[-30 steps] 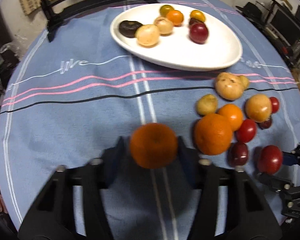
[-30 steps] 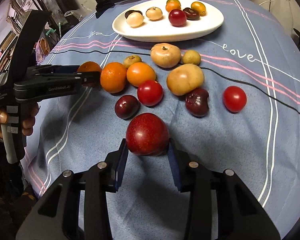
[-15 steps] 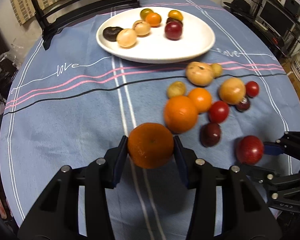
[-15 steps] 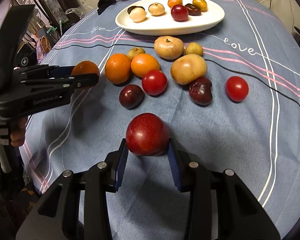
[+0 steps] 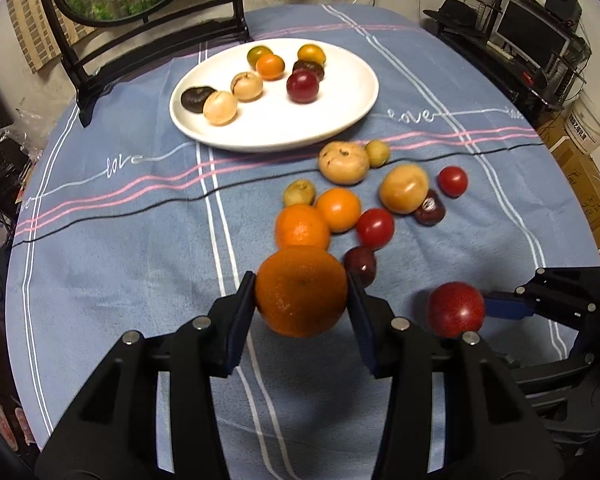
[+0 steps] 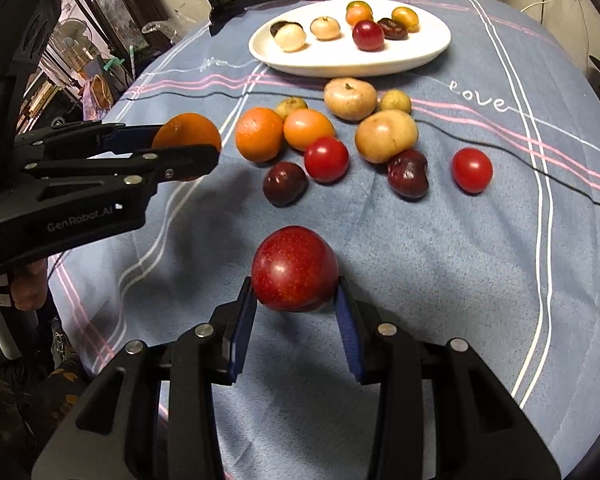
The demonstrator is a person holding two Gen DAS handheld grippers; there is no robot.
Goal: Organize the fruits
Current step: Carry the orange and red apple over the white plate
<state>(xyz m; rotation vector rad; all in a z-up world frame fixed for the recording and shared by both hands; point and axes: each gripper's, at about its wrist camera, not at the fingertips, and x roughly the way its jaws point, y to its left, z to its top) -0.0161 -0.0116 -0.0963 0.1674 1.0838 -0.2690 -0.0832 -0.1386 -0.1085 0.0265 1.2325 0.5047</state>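
Note:
My left gripper is shut on an orange and holds it above the blue tablecloth; in the right wrist view the same orange shows at the left. My right gripper is shut on a red plum, also lifted off the cloth, and that plum appears at the lower right of the left wrist view. A white plate with several small fruits sits at the far side. Several loose fruits lie on the cloth between plate and grippers, among them an orange and a red tomato.
The round table's blue cloth has bare room on its left half. A black chair stands behind the plate. A shelf with a monitor and boxes crowd the right side. A hand holds the left gripper's handle.
Both grippers have risen with their fruit still held. The left one moved more, drawing back so the plate and loose fruits look farther and lower.

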